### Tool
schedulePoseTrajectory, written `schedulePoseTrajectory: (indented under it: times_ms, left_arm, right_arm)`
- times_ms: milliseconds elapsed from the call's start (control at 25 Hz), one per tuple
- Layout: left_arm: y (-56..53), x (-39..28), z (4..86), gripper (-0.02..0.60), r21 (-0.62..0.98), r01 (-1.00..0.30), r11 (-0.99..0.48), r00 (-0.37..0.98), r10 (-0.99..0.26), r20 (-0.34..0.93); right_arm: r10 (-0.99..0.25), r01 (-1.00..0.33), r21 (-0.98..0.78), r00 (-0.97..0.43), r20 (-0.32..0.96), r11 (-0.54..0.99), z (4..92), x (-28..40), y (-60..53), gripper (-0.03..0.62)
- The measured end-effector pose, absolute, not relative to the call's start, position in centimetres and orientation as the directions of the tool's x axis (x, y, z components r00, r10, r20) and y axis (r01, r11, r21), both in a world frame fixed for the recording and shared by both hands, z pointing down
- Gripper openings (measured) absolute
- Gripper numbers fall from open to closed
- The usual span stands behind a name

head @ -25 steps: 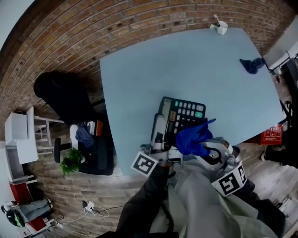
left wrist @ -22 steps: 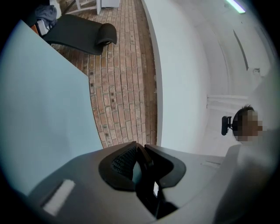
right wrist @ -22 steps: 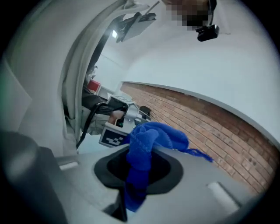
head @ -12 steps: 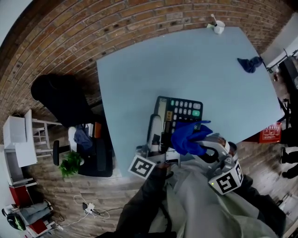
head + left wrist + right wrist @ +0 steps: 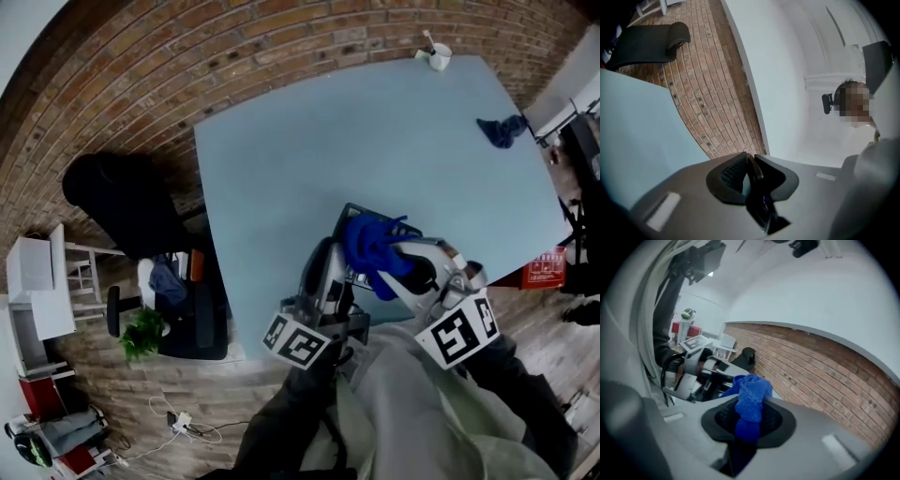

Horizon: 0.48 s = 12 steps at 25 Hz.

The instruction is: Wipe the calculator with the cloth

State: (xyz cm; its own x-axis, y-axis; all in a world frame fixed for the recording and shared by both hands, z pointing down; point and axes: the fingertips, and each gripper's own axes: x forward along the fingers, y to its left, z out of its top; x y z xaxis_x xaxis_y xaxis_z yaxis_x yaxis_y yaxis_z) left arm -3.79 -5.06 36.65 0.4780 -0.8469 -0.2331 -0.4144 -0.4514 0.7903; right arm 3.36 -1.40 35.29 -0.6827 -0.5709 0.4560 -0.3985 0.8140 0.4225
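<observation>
Brick flooring (image 5: 112,103) fills the left of the head view, with a black office chair (image 5: 122,202) and a small potted plant (image 5: 142,328) standing on it, beside the pale blue bench (image 5: 281,169).

At the bench's near edge, the left gripper (image 5: 328,251) is clenched on the calculator (image 5: 349,212). Its own view shows the jaws closed on a thin dark slab (image 5: 757,199), an edge of the calculator, at the left gripper (image 5: 749,171) tips. The calculator is tipped up off the bench surface rather than lying flat, and only its dark upper rim and a few keys show.

Just to the right, a bright blue cloth (image 5: 370,246) is bunched over the calculator's face and hides most of it. The right gripper (image 5: 405,261) is grasping this cloth. In the right gripper view the cloth (image 5: 751,397) bulges up between the closed jaws of the right gripper (image 5: 749,420).

Farther right, well apart from both grippers, a dark blue rag (image 5: 502,129) lies near the bench's far right edge. A white cup (image 5: 439,56) stands at the far corner.
</observation>
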Motion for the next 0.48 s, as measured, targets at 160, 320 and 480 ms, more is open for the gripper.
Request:
schedulePoseTrajectory:
  times_ms: [160,320,480]
  left_arm:
    - [-4.5,-3.3,36.5,0.055,0.764,-0.441,-0.470,0.506,-0.834,-0.221]
    - [-4.6,-2.9,37.5,0.055,0.760,-0.458,-0.462,0.534,-0.826,-0.180]
    - [-3.9,-2.8,37.4,0.054,0.750,-0.447,-0.488,0.557,-0.808,-0.194]
  right_arm:
    - [-0.636,-0.537,0.341,-0.654,0.410,0.771,35.0,5.8,-4.8,0.071]
    - [-0.412,-0.343,0.230,-0.779,0.472,0.911,36.2,1.0,-0.4,0.071]
    - [-0.444,-0.377,0.238,-0.808,0.388,0.895,35.1,1.8,-2.1,0.071]
